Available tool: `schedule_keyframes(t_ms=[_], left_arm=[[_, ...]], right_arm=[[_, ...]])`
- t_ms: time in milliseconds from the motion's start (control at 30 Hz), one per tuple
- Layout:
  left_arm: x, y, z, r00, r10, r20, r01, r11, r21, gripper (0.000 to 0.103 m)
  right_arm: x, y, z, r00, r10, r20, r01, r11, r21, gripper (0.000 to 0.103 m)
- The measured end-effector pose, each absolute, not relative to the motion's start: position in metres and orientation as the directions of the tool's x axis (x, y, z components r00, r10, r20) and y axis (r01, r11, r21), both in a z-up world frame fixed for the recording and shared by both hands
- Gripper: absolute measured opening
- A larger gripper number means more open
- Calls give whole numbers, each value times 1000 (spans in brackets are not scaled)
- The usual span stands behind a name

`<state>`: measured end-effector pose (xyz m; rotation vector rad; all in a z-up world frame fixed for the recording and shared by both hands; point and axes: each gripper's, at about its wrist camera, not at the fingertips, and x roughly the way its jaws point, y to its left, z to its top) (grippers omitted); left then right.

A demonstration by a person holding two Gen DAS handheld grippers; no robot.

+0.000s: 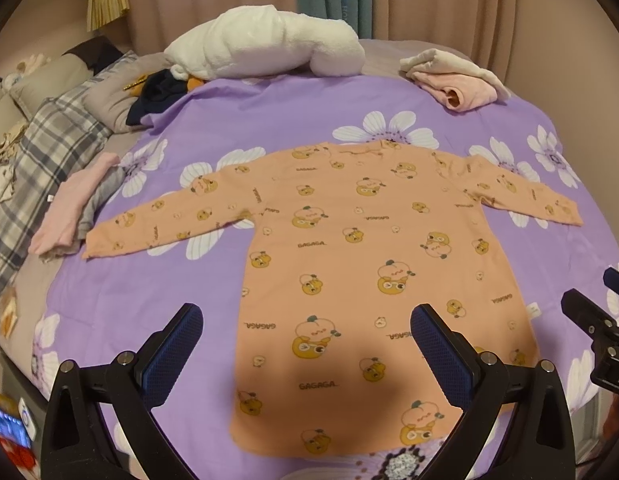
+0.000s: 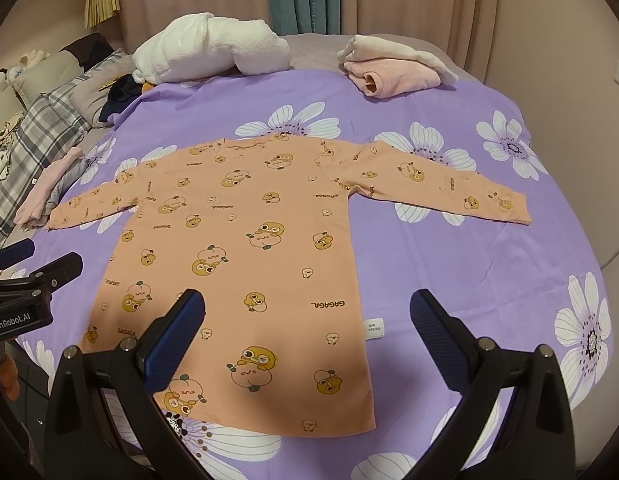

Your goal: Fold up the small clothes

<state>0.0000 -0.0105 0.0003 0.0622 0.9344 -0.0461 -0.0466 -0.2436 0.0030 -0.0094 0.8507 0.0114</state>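
- The orange long-sleeved shirt lies flat and fully spread on the purple flowered sheet, sleeves out to the left and right, collar at the far end, hem nearest the grippers; no fold looks made yet
- The left gripper hangs released above the near hem, jaws wide apart and grasping nothing; the right gripper is likewise spread and empty over the near right part of the shirt, its right finger above bare sheet
- Judged risk: the shirt is thin and lies tight on the sheet, so a pinch at a sleeve cuff or the hem could take up the sheet as well, and the lift would drag both
- The left sleeve ends touching or just beside a small pink and grey pile at the left edge; a loose grasp there could catch that pile or knock it out of shape
- If the two grippers lift unevenly, the soft fabric would probably skew, leaving a crooked fold or wrinkles
- A small white tag sticks out at the near right side seam; it may get tucked in badly, or a finger may snag it
- A folded pink and cream garment and a white fluffy bundle sit well apart at the far side, unlikely to interfere
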Motion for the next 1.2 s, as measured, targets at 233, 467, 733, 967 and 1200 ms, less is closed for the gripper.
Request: schedule_keyframes(t_ms=[233,467,733,967,1200], left_arm=[[1,-8,1,576,-19,-817,67,997,24,103],[1,-8,1,569,-18,-822,63,998,22,103],[6,-9,-13,579,-15,-815,72,997,32,103],[22,-5,-31,519,-93,-850,59,996,-73,103],[50,10,-49,472,-328,-819,42,936,-351,103]], right_arm=[[-48,-242,5,664,5,-748,-15,1000,-7,103],[-49,-243,5,671,20,-741,-14,1000,13,103],[-43,-248,-6,635,-2,-773,12,1000,7,103],[-36,-273,-27,566,-63,-822,70,997,-29,103],[-20,-341,-41,607,153,-779,160,938,309,103]])
